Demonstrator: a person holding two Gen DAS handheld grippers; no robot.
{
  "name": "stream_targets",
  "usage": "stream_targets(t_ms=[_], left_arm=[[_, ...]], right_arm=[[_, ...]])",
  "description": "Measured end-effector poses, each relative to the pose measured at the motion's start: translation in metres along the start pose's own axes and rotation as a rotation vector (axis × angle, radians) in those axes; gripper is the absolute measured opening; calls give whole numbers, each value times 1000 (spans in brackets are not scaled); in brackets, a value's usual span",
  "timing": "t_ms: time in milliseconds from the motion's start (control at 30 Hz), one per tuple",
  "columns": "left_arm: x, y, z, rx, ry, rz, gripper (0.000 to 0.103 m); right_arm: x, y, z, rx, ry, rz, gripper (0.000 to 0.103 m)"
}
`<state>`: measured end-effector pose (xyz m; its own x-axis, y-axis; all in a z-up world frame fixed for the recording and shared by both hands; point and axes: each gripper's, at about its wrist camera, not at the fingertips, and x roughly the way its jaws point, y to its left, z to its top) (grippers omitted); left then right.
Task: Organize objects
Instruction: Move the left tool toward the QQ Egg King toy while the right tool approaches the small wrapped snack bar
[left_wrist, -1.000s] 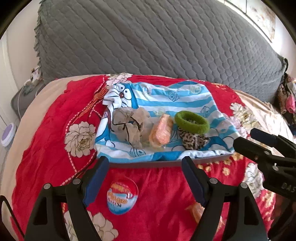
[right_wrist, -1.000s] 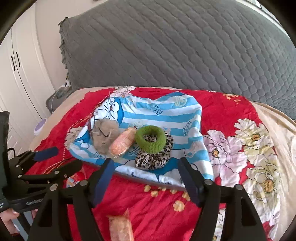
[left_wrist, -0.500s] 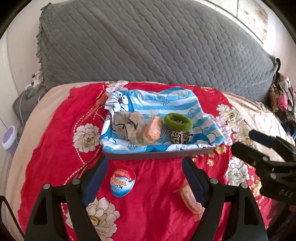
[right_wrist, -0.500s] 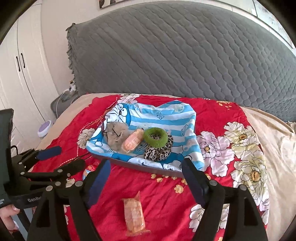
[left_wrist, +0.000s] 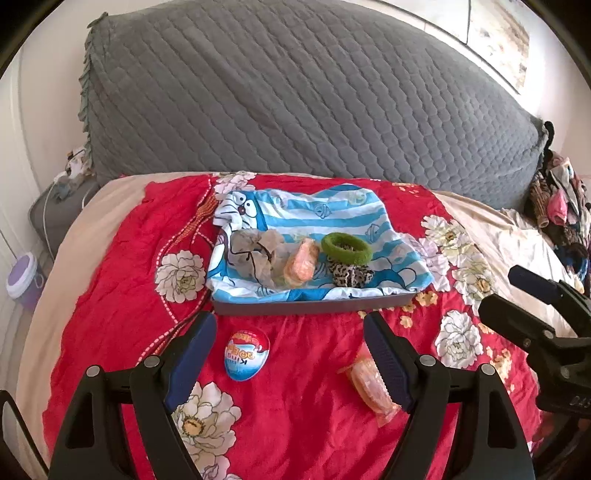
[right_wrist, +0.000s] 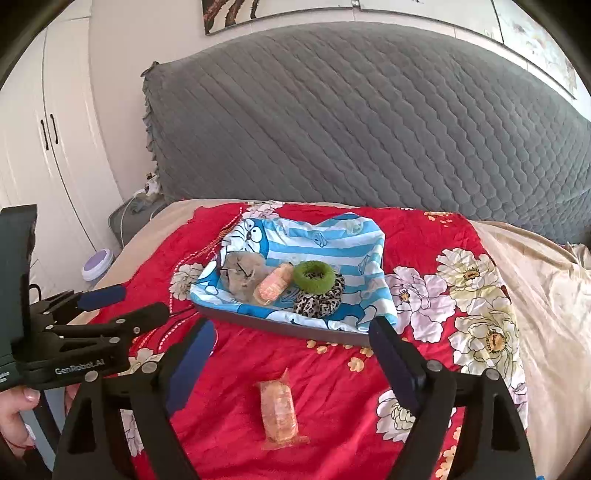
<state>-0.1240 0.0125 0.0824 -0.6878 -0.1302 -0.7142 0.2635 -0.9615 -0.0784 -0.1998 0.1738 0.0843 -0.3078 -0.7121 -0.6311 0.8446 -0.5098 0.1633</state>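
1. The tray (right_wrist: 280, 326), lined with a blue striped cloth (right_wrist: 332, 240), sits on the red flowered blanket (right_wrist: 332, 369). It already holds a beige scrunchie (right_wrist: 242, 275), one orange packet (right_wrist: 273, 286), and a green hair band (right_wrist: 314, 275) resting on a leopard scrunchie (right_wrist: 319, 302).
2. Two things lie outside the tray, on the blanket in front of it: the egg-shaped toy (left_wrist: 245, 354) and a second orange packet (right_wrist: 279, 411).
3. The left gripper (left_wrist: 290, 350) has its jaws apart and nothing between the pads; the egg lies just ahead of its left finger.
4. The right gripper (right_wrist: 291, 354) is opening its jaws, and they are empty too; the loose packet lies on the blanket in line with the gap between them.
5. I judge the step in hand is to pick up these two loose items, one for each gripper.
6. For the packet, it seems better to come down with the fingers across its narrow side, because the wrapper looks thin and could slip or wrinkle.
7. For the egg, the smooth round shell may roll on the soft blanket, so the grip should close across its middle, slowly.
8. The free place in the tray appears to be at the back, on the stripes.
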Motion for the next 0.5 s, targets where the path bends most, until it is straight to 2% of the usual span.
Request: stream_targets(t_ms=[167, 200, 500], left_arm=[[-8, -1, -3, 4, -4, 2, 83], [-8, -1, -2, -12, -8, 22, 83], [-22, 1, -11, -6, -11, 18, 83]], right_arm=[[-11, 6, 0, -8, -17, 11, 86], [-13, 7, 0, -13, -20, 13, 86], [-32, 17, -5, -30, -41, 22, 89]])
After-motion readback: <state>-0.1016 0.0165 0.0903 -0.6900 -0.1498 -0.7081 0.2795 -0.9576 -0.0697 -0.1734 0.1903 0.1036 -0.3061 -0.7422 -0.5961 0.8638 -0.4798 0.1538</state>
